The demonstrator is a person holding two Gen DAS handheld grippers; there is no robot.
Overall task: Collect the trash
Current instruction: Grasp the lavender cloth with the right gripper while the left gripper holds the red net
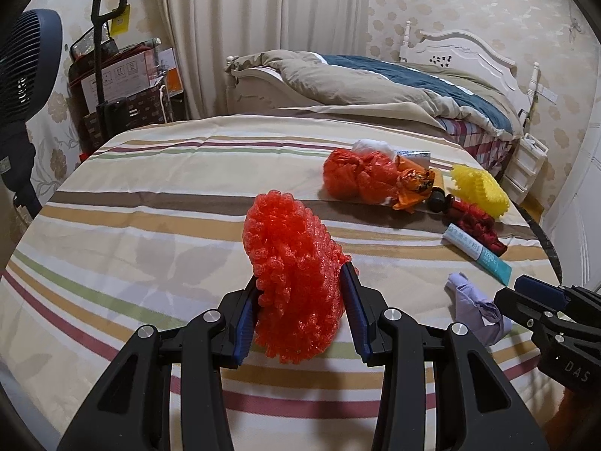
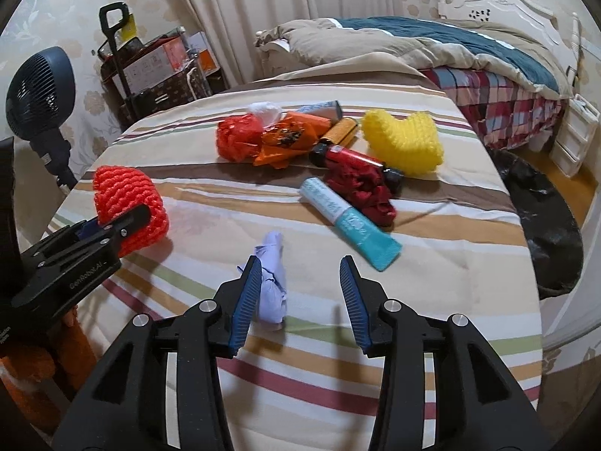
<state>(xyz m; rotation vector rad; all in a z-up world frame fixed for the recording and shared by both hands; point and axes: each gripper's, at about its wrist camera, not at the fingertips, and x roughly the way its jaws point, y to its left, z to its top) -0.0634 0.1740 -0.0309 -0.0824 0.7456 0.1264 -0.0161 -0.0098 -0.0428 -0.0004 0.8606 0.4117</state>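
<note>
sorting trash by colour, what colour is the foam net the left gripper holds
Orange-red; the foam net shows best in the left wrist view, between the left gripper fingers.

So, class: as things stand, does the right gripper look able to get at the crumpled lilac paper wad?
Probably yes. The right gripper is open, and the crumpled lilac paper wad lies on the striped sheet beside its left finger, with nothing covering it.

A foam net is held between the left gripper fingers above the tablecloth. At the right gripper's eleven o'clock a crumpled tissue lies; a tube lies at one o'clock, with a heap of trash behind it.
</note>
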